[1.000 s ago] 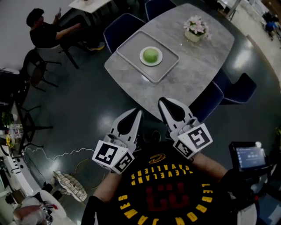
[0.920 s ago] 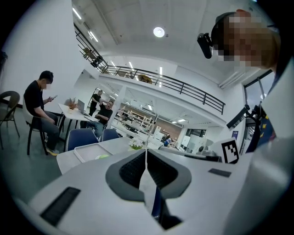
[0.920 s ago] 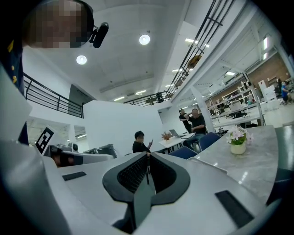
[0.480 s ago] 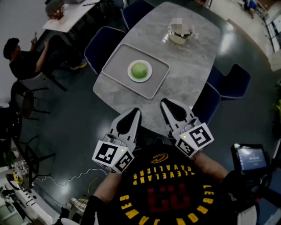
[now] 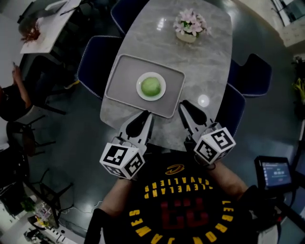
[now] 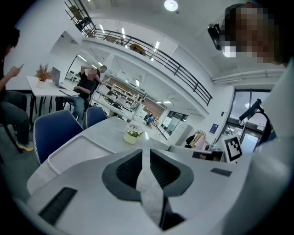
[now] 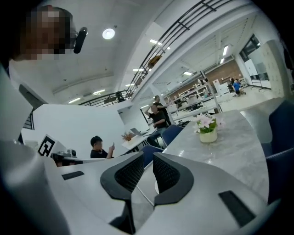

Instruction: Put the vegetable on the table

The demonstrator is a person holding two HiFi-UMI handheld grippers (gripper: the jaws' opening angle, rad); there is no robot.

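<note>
head view: veg [image 5: 151,86] on plate [image 5: 140,88] in tray [image 5: 116,82], mid-frame, ahead of my jaws | left gripper view: left gripper [image 6: 146,152] closed to a slit, empty | right gripper view: right gripper [image 7: 148,158] same, empty | do: open wide before reaching, squeeze veg softly

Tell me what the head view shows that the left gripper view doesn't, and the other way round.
Only the head view: the green vegetable on its plate in the tray, and the left gripper from outside. Only the left gripper view: the balcony railing, a ceiling light, and that gripper's jaws close together with nothing between. Both: the tray, the flower pot, a blue chair, the right gripper.
</note>
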